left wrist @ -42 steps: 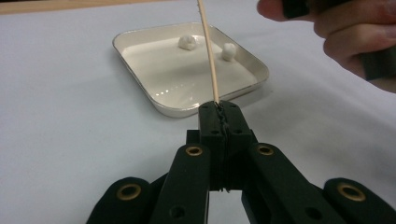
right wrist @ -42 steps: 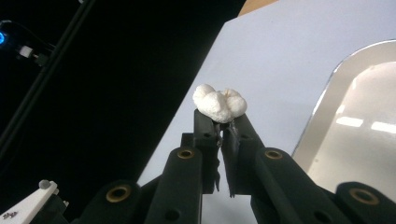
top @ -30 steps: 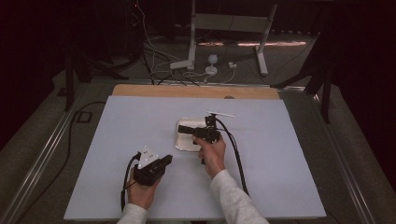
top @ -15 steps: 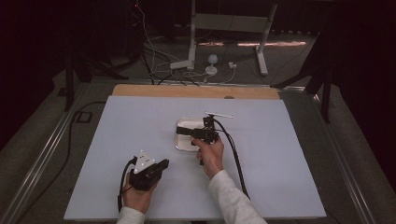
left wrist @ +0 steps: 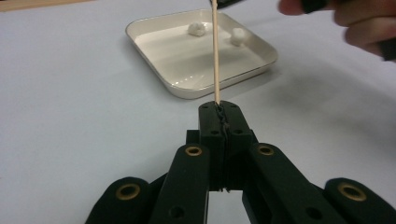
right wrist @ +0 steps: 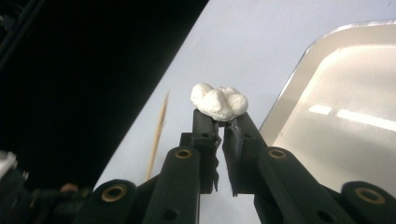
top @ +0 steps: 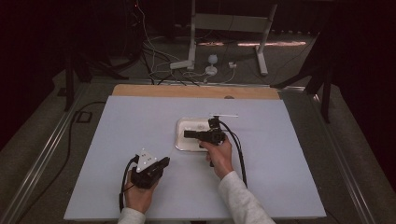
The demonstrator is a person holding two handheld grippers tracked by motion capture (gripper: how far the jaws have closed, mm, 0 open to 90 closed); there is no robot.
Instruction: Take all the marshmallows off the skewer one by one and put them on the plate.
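While the pale blue tabletop (top: 116, 140) spreads wide under both hands, a white square tray (top: 187, 137) sits near its middle, and in the left gripper view (left wrist: 177, 74) two small white lumps rest on the tray floor toward its far side. At the near left of the high view, the left gripper (top: 161, 164) is held low over the tabletop, well apart from the tray; its jaws are pressed together on a thin wooden skewer (left wrist: 215, 51), which rises straight from the jaw tips in the left gripper view. The right gripper (top: 187, 134) is held over the tray's near edge in the high view, and its jaws pinch a small white marshmallow (right wrist: 219, 102) at their very tips, with only a narrow gap between them. In the right gripper view the marshmallow sits above the tabletop just beside the tray rim (right wrist: 299, 70), and the skewer (right wrist: 157, 135) shows off to the left, apart from it.
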